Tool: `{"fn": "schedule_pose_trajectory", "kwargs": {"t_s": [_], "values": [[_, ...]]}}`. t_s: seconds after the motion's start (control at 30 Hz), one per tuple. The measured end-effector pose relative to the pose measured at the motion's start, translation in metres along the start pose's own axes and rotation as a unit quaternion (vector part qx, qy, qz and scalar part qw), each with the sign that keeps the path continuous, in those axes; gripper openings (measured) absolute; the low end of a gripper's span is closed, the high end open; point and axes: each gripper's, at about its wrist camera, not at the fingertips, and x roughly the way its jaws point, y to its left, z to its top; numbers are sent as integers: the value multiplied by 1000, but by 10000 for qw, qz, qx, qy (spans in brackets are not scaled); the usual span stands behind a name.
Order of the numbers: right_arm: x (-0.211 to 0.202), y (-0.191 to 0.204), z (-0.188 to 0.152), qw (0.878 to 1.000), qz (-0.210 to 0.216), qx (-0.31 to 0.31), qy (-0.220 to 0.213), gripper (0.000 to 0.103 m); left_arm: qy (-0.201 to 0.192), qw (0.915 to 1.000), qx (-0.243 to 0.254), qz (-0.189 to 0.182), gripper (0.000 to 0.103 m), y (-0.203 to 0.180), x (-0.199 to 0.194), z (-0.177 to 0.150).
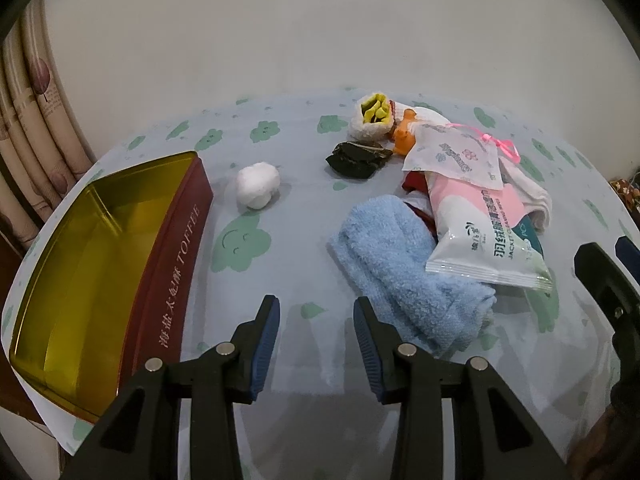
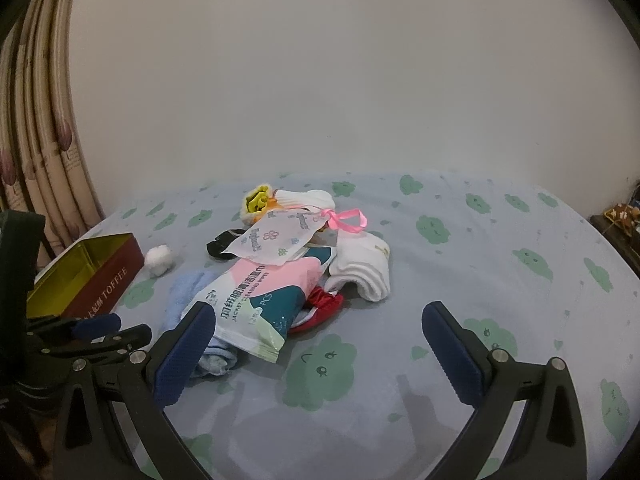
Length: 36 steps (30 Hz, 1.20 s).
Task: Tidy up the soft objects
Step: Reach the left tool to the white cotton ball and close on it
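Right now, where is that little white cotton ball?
The white cotton ball lies alone on the cloth, between the toffee tin on the left and the dark pouch on the right.

Your right gripper (image 2: 320, 344) hangs wide open and empty over the cloud-print sheet (image 2: 460, 280). The wipes packet (image 2: 256, 304) tops the soft pile at eleven o'clock. At ten o'clock sits the toffee tin (image 2: 100, 280), a cotton ball (image 2: 160, 260) just beside it.

Red cloth (image 2: 322, 308) mostly under wipes packet (image 2: 256, 300), perhaps a pouch
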Motion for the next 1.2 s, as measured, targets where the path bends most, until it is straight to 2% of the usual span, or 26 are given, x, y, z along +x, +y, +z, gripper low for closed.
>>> {"fn": "schedule_pose_trajectory", "kwargs": {"t_s": [0.43,0.6,0.7,0.8,0.93,1.03,1.1,1.2], "values": [[1,1,-2,10000,16,9,5,103,-18,10000,19,-21,39,6,5,11],[4,2,-3,9999,69,11,83,103,137,9994,-63,-311,39,24,18,52],[5,1,-3,9999,109,61,104,103,408,9974,-49,-587,39,35,36,83],[7,0,-3,9997,159,88,145,103,627,9968,271,-416,39,39,57,110],[9,-1,-3,9995,238,125,182,103,928,9928,591,-470,39,43,81,128],[10,-2,-3,9992,295,170,221,103,1176,9882,748,-630,39,46,97,134],[11,-4,-3,9989,323,221,243,103,1224,9871,961,-386,39,45,107,132],[12,-7,-2,9986,350,293,273,103,1366,9830,1154,-405,39,46,117,133]]}}
